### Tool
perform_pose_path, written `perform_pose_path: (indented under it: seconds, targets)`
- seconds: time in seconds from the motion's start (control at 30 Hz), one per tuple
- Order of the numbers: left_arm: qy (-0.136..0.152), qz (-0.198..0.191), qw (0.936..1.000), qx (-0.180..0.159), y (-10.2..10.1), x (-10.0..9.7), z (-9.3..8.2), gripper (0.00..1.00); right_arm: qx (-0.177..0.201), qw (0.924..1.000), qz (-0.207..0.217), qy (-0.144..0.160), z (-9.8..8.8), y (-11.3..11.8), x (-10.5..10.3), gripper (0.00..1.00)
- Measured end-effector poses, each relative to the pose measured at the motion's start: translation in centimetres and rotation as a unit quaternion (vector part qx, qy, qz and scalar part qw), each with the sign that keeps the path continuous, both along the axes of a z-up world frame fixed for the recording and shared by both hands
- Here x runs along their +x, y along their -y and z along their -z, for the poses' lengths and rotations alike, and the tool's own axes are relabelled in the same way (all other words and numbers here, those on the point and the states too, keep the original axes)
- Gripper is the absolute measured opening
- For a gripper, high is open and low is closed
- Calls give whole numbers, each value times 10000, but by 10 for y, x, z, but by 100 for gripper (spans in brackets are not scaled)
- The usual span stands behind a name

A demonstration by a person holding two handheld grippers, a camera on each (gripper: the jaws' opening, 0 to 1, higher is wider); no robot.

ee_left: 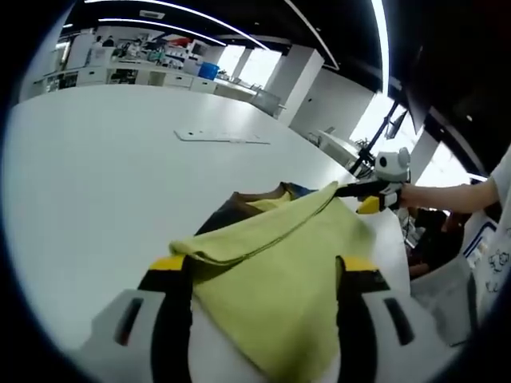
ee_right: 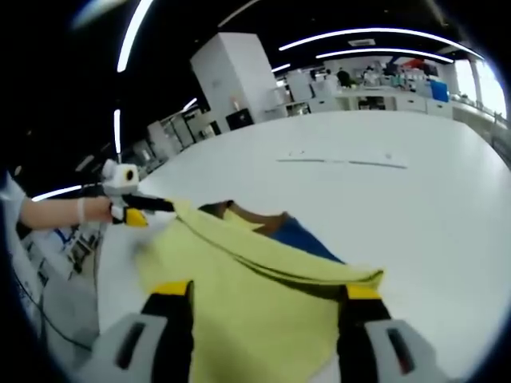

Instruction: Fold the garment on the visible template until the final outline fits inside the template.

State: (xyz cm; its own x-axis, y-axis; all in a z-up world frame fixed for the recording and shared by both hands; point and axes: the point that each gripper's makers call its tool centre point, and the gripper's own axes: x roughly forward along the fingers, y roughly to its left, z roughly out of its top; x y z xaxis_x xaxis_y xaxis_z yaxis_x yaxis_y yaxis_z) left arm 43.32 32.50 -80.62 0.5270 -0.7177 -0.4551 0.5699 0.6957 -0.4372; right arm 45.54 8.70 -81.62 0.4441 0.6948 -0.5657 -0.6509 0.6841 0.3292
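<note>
On the white table [ee_left: 96, 175] lies a yellow-green garment [ee_left: 279, 263], partly lifted and stretched between the two hand-held grippers.

Left gripper [ee_left: 259, 275], left gripper view: its two black jaws with yellow tips rise from the bottom edge, standing wide apart. The garment's folded edge drapes across and between them, covering the gap. Whether the jaws pinch the cloth cannot be told from this view.

Right gripper [ee_right: 267, 295], right gripper view: the jaws again stand wide apart, with the garment's folded hem running from one yellow tip to the other. Grip on the cloth cannot be confirmed here.

Cross-view findings: the left gripper view shows the right gripper [ee_left: 375, 191] at the right, held by a person's hand [ee_left: 427, 195]; its black tip touches the garment's far corner, and the cloth is drawn taut toward it. The right gripper view shows the left gripper [ee_right: 132, 209] at the left, with a hand [ee_right: 88, 209] behind it, likewise at a corner of the garment.

Beneath the yellow-green layer, a brown collar [ee_right: 255, 215] and blue fabric [ee_right: 299, 235] show in the right gripper view. Both views show a thin outline marking [ee_left: 222, 137] on the table, well beyond the garment. Shelving and benches [ee_left: 144, 68] stand in the background.
</note>
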Motion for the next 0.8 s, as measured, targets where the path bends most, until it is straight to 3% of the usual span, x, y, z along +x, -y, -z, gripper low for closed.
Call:
perform_pose_path:
  seconds: [0.37,0.8]
  targets:
    - [-56,-355,9993,-54,-3,22,5,72,56,9995,291,-81,6,6,15,73]
    - [-90,-349,9993,-89,-4,18,6,73,40,9996,275,-73,5,5,13,74]
